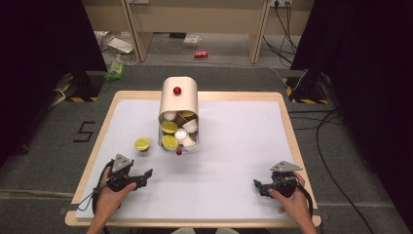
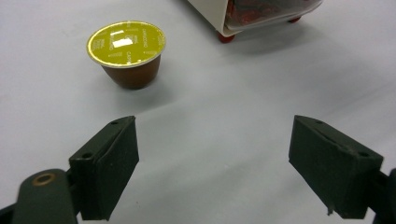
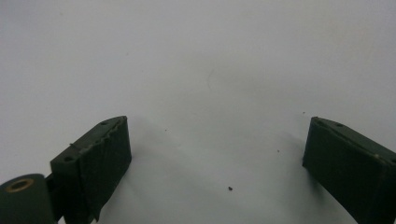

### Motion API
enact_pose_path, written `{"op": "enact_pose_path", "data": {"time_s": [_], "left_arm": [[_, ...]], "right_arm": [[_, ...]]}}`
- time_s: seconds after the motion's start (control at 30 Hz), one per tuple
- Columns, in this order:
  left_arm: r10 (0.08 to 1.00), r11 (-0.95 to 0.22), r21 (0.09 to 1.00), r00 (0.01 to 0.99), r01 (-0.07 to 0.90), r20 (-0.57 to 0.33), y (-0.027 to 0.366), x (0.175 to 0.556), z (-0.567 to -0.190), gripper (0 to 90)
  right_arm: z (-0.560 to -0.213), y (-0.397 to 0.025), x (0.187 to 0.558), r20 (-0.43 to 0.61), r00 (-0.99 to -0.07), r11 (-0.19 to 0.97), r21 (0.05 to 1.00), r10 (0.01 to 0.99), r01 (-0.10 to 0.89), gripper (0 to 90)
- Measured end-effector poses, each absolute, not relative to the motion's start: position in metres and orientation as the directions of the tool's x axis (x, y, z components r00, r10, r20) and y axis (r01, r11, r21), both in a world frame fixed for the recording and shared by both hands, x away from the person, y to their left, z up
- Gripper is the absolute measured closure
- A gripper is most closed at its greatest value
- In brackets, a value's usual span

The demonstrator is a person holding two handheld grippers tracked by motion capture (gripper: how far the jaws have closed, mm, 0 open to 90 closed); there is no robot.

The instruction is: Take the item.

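Note:
A cream dispenser box [image 1: 179,100] with a red knob stands mid-table, its clear drawer [image 1: 179,132] pulled toward me and holding several coffee capsules, yellow-lidded, white and brown. One yellow-lidded brown capsule [image 1: 142,144] [image 2: 126,52] sits alone on the white mat, left of the drawer. My left gripper [image 1: 146,176] [image 2: 214,165] is open and empty, low at the near left, with the capsule a short way ahead of its left jaw. The box's corner with a red foot [image 2: 226,37] shows at the top of the left gripper view. My right gripper [image 1: 259,186] [image 3: 217,161] rests open over bare mat at the near right.
The white mat [image 1: 234,146] covers a wooden table [image 1: 287,122]. Black curtains flank both sides. Cables trail on the grey floor at the right, and litter with a red can [image 1: 200,54] lies beyond the table's far edge.

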State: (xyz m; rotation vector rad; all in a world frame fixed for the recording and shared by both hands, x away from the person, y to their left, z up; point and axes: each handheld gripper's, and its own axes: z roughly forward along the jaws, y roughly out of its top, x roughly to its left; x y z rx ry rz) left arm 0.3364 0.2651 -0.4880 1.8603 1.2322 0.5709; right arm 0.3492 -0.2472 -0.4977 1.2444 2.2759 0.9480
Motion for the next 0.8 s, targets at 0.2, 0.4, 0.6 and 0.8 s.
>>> {"op": "enact_pose_path", "data": {"time_s": [0.2,0.4,0.6,0.8], "left_arm": [[0.903,-0.204,0.821,0.427,0.534,-0.053,0.263,0.331,-0.49,15.8],[0.899,-0.21,0.816,0.434,0.538,-0.054,0.26,0.323,-0.496,15.7],[0.898,-0.227,0.812,0.438,0.538,-0.039,0.258,0.318,-0.499,15.7],[0.897,-0.228,0.814,0.44,0.535,-0.038,0.258,0.312,-0.499,15.7]], "right_arm": [[-0.498,-0.247,0.349,-0.007,-0.537,0.381,0.713,0.844,0.589,8.1],[-0.498,-0.247,0.349,-0.007,-0.537,0.381,0.713,0.844,0.589,8.1],[-0.498,-0.247,0.349,-0.007,-0.537,0.381,0.713,0.844,0.589,8.1],[-0.498,-0.247,0.349,-0.008,-0.537,0.381,0.713,0.843,0.588,8.1]]}}
